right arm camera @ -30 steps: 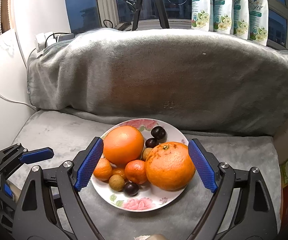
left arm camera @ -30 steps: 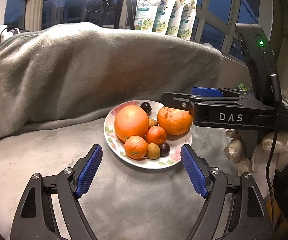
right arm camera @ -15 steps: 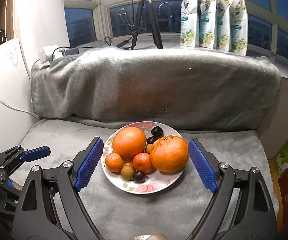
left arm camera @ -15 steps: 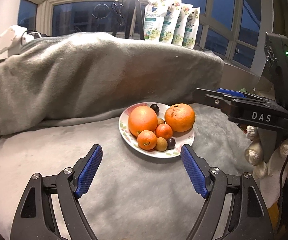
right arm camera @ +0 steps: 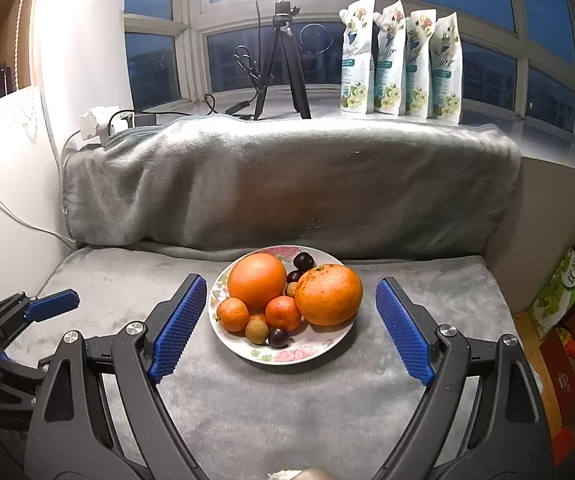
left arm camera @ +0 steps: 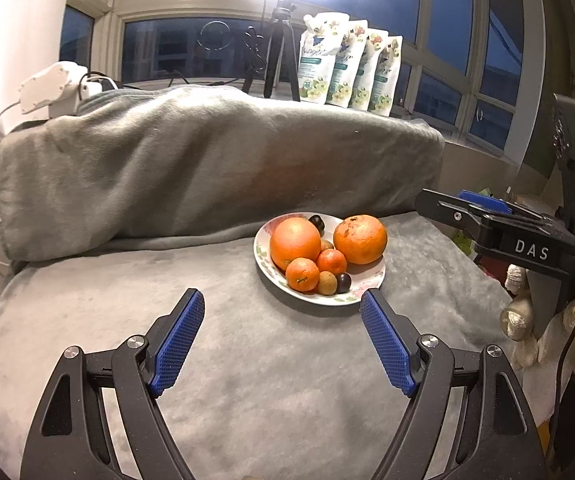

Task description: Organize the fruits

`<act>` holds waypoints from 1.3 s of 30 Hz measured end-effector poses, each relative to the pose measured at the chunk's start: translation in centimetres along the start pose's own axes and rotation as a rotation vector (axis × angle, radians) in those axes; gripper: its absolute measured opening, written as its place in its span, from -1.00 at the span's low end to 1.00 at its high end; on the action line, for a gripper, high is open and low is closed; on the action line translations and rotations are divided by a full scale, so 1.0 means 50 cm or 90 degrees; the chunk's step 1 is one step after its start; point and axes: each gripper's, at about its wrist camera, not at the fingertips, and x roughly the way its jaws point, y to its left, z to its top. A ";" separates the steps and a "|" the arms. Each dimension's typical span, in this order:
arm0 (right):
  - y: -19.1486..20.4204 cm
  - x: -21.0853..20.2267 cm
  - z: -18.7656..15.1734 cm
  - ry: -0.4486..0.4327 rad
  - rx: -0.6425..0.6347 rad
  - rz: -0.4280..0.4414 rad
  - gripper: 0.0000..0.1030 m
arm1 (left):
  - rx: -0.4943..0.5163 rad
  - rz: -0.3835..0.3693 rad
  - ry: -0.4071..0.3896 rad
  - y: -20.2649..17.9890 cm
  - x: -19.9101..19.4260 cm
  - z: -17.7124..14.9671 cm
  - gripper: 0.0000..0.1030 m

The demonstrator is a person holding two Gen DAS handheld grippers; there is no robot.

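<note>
A floral plate (left arm camera: 361, 295) (right arm camera: 327, 350) sits on the grey blanket-covered seat and holds two large oranges (left arm camera: 294, 243) (right arm camera: 328, 294), small tangerines (right arm camera: 233, 314), a brown longan (right arm camera: 256, 330) and dark plums (right arm camera: 303, 260). My left gripper (left arm camera: 282, 340) is open and empty, well short of the plate and to its left. My right gripper (right arm camera: 289, 328) is open and empty, with its jaws on either side of the plate, held back from it. The right gripper also shows at the right edge of the left wrist view (left arm camera: 487, 216).
A rolled grey blanket (right arm camera: 287, 184) forms a high back behind the plate. On the windowsill stand a tripod with a lamp (right arm camera: 283, 60) and several white pouches (right arm camera: 401, 60). Boxes (right arm camera: 567, 288) lie off the seat's right edge; a wall is left.
Both grippers have pulled back and risen away from the plate, which looks smaller and farther. Both stayed open. The fruit has not moved.
</note>
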 end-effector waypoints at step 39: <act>0.025 -0.045 -0.071 -0.003 0.003 -0.058 0.73 | -0.032 0.037 -0.009 0.023 -0.055 -0.038 0.57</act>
